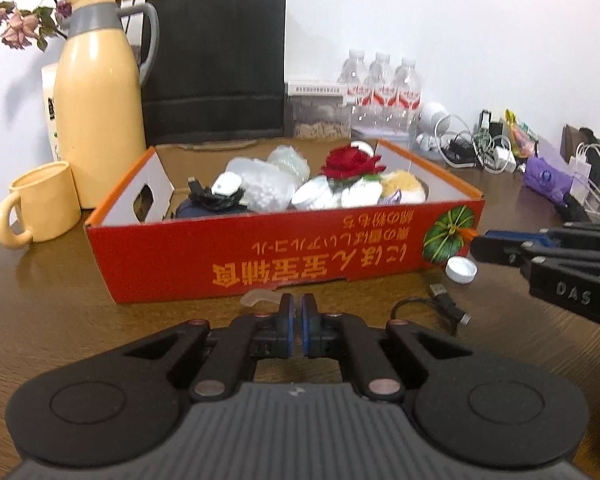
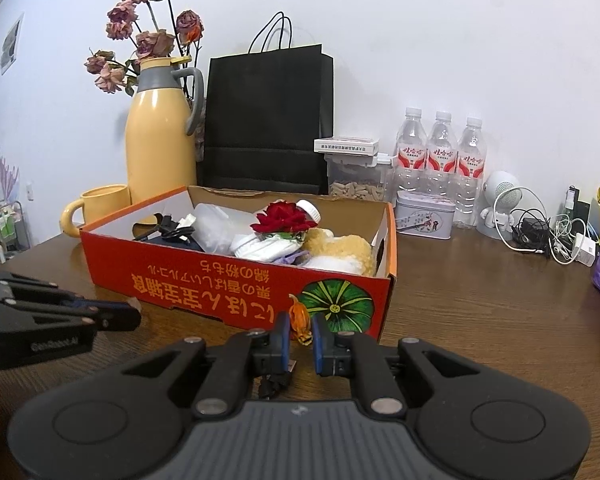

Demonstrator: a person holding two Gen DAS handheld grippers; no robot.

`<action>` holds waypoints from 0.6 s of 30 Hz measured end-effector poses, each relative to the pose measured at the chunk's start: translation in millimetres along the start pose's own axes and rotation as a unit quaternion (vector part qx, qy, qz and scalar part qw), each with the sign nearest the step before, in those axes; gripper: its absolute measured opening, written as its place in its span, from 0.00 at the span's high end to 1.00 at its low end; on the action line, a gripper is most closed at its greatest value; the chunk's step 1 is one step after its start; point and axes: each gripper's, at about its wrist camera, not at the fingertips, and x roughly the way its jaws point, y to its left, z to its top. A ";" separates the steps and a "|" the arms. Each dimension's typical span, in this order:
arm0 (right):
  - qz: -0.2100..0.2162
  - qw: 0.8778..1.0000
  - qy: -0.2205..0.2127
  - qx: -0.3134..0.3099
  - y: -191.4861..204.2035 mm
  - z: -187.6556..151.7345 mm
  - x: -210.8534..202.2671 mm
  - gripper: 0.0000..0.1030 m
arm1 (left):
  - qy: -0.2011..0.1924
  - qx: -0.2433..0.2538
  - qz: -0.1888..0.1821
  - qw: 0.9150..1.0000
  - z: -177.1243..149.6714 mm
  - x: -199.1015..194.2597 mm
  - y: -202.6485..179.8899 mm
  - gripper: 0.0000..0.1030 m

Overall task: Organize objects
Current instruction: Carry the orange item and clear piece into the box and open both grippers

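My left fingers (image 1: 299, 312) are pressed together with nothing visible between the pads, hovering low over the worktop (image 1: 60, 320) just short of the red cardboard box (image 1: 260, 252). A small translucent plastic piece (image 1: 258, 298) lies on the worktop right at their tips, against the foot of the box's near wall; I cannot tell whether they touch it. My right fingers (image 2: 300, 330) stand nearly closed on a small orange-yellow withered thing (image 2: 300, 322), which stands upright between the pads in front of the box's pumpkin picture; it looks held, and I judge it bound for the box. The box lies straight ahead of both hands, long axis running across my view, already crowded with a red rose (image 2: 284, 220), white lids and a dark cable bundle. Loose on the worktop between the hands are a white bottle cap (image 1: 461, 269) and a black USB cable (image 1: 440, 304), nearer the right hand. The near wall is the obstacle: whatever goes in must rise over it. Behind stand a yellow thermos (image 2: 160, 140), mug (image 2: 100, 204) and black paper bag (image 2: 268, 120).
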 end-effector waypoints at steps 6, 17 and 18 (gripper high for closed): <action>0.000 1.000 -0.002 0.000 -0.1 0.5 -0.9 0.90 | -0.019 0.003 -0.007 1.000 3.7 -10.3 -5.0 0.95; 0.004 0.999 -0.036 -0.014 16.1 21.9 -7.0 0.90 | -0.080 -0.019 -0.015 0.997 44.5 -29.1 1.9 0.95; 0.006 0.999 -0.039 -0.017 18.6 25.8 -6.1 0.90 | -0.086 -0.020 -0.012 0.996 49.9 -29.2 3.1 0.95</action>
